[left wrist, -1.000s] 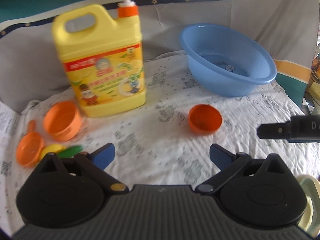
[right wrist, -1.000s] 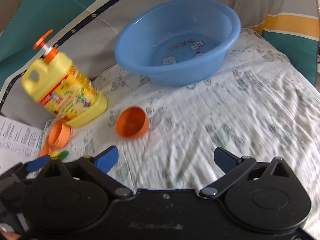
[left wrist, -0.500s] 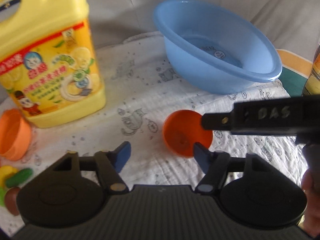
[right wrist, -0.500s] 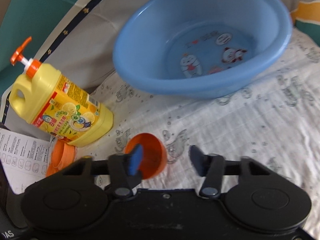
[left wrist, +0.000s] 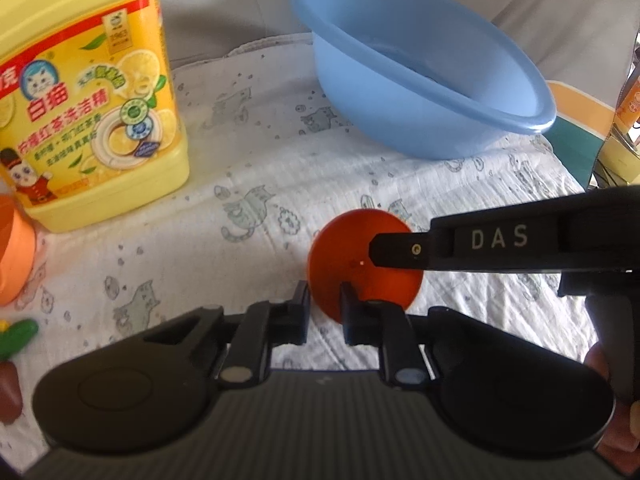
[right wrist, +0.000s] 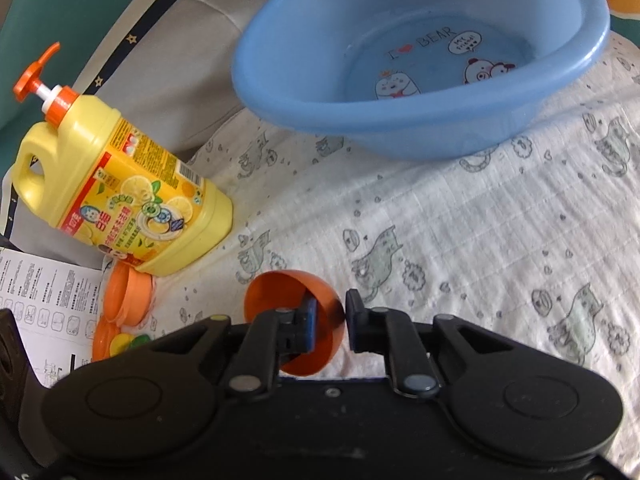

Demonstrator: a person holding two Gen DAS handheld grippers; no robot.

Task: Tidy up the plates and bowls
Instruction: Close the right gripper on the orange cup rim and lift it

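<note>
A small orange bowl [left wrist: 362,256] lies tipped on the cat-print cloth [left wrist: 248,216]. My left gripper [left wrist: 325,312] has narrowed onto the bowl's near left rim, one finger outside, one inside. My right gripper [right wrist: 329,326] is clamped on the same bowl [right wrist: 288,292], left pad inside, right pad outside. The right gripper's finger [left wrist: 480,240] reaches in from the right in the left wrist view. A blue basin [right wrist: 420,64] stands behind, empty.
A yellow detergent jug [right wrist: 124,200] stands at the left. Orange cups or bowls [right wrist: 128,300] and small toy pieces [left wrist: 16,336] lie by its base. A printed paper sheet [right wrist: 36,308] lies at far left.
Both grippers moved in on the orange bowl and closed from wide open onto its rim. The bowl now looks tipped more on its side.
</note>
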